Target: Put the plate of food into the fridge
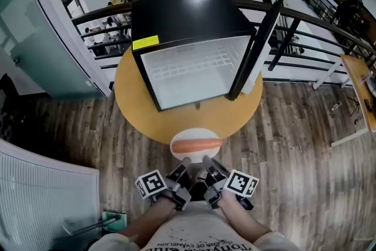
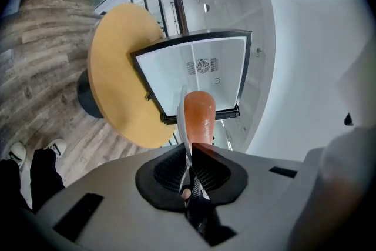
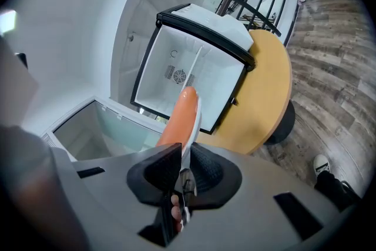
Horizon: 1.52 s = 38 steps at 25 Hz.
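The person holds a white plate (image 1: pixel 194 133) in the air with both claws, just short of the near edge of the round wooden surface (image 1: pixel 135 103). A single long sausage (image 1: pixel 197 145) lies across the plate, crosswise as the head view shows it.

The left claw (image 1: pixel 184 163) is closed on the near rim of the plate, a little left of its middle. In the left gripper view the thin rim sits pinched between the black ribbed pads, with the sausage showing just past them. The right claw (image 1: pixel 207 161) grips the same near rim just beside the left one. Its own view shows the rim clamped between the pads in the same way, the plate seen edge-on. The two claws are close together, almost touching, and both point toward the fridge.

The small black fridge (image 1: pixel 188 17) stands on the surface, facing the person. Its door (image 1: pixel 252 53) is swung open to the right, and the white inside lies bare to view — a wire shelf (image 1: pixel 194 64) runs across it partway up. The plate is well apart from the fridge opening, with a strip of bare surface between them. Grey-brown plank floor (image 1: pixel 294 144) lies all round, and a dark railing (image 1: pixel 317 23) curves behind the fridge.
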Each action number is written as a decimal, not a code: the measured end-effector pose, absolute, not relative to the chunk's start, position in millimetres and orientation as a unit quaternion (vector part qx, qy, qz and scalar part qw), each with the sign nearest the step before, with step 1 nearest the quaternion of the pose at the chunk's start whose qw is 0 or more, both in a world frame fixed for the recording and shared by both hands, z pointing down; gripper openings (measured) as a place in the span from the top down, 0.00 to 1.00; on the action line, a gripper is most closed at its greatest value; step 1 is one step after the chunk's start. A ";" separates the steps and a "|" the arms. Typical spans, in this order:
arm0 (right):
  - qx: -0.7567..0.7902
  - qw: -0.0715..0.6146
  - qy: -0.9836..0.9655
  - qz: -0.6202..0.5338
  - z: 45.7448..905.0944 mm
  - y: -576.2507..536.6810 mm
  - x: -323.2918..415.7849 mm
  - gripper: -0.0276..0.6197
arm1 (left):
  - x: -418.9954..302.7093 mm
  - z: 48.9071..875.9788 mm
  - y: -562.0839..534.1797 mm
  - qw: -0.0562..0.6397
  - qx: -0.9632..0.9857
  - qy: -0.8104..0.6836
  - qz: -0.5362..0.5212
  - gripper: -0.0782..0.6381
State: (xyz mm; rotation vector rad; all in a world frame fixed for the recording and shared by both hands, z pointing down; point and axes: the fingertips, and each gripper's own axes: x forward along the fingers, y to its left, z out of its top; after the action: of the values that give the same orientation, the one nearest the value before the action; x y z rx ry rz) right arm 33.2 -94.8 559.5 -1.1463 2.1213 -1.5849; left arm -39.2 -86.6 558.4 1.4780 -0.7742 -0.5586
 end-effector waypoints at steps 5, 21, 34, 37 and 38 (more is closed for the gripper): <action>-0.378 0.123 0.737 -0.546 552.3 -142.3 52.5 0.86 | -18.6 552.1 -131.8 0.630 0.644 -0.351 -0.256 0.84; -0.362 0.104 0.742 -0.555 547.3 -210.1 56.9 0.86 | -15.0 547.8 -196.3 0.624 0.635 -0.371 -0.262 0.84; -0.364 0.128 0.747 -0.542 518.6 -263.9 40.1 0.86 | -33.3 521.0 -249.5 0.611 0.650 -0.373 -0.257 0.84; -0.362 0.129 0.752 -0.535 509.2 -279.2 39.1 0.86 | -32.7 508.3 -265.7 0.602 0.655 -0.365 -0.274 0.84; -0.361 0.130 0.754 -0.533 506.0 -283.8 38.9 0.86 | -32.4 503.3 -271.1 0.596 0.660 -0.362 -0.280 0.84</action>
State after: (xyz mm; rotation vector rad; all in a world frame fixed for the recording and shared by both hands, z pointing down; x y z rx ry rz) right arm 38.9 -283.8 506.0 -1.0494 2.1910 -1.5487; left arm -32.4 -271.1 503.3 1.5314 -0.8407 -0.6491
